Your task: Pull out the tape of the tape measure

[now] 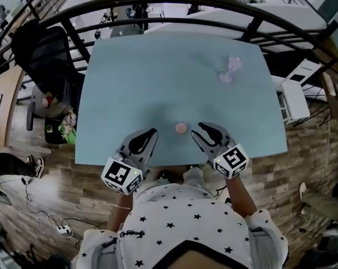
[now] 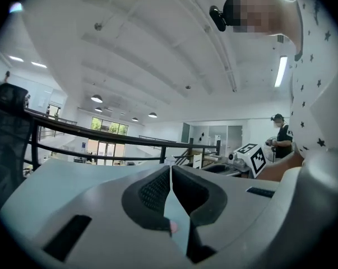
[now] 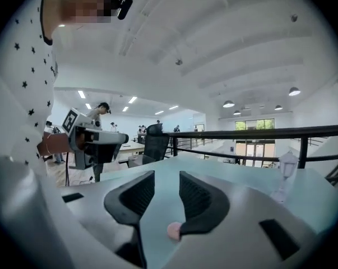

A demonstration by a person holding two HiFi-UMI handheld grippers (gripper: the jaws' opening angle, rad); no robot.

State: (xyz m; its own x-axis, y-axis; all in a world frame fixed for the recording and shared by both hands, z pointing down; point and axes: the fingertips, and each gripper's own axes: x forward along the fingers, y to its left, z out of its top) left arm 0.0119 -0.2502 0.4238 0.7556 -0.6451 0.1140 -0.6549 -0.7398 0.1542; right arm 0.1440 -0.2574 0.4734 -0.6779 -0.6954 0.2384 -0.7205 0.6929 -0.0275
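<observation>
The small round pink tape measure [image 1: 181, 128] showed no clear long axis, lying on the table [image 1: 157, 83] at lower centre between both grippers. The left gripper [image 1: 152, 132] was closed and empty; the right gripper [image 1: 198, 129] was partly open, gripping nothing.

Item: tape measure [image 1: 181, 128]
Look: small, round, pink case
Pose: lying flat on the pale blue counter [image 1: 129, 83]
Place: near edge, about mid-width, between the left hand-held gripper [image 1: 153, 132] and the right hand-held gripper [image 1: 198, 129], touching neither
</observation>
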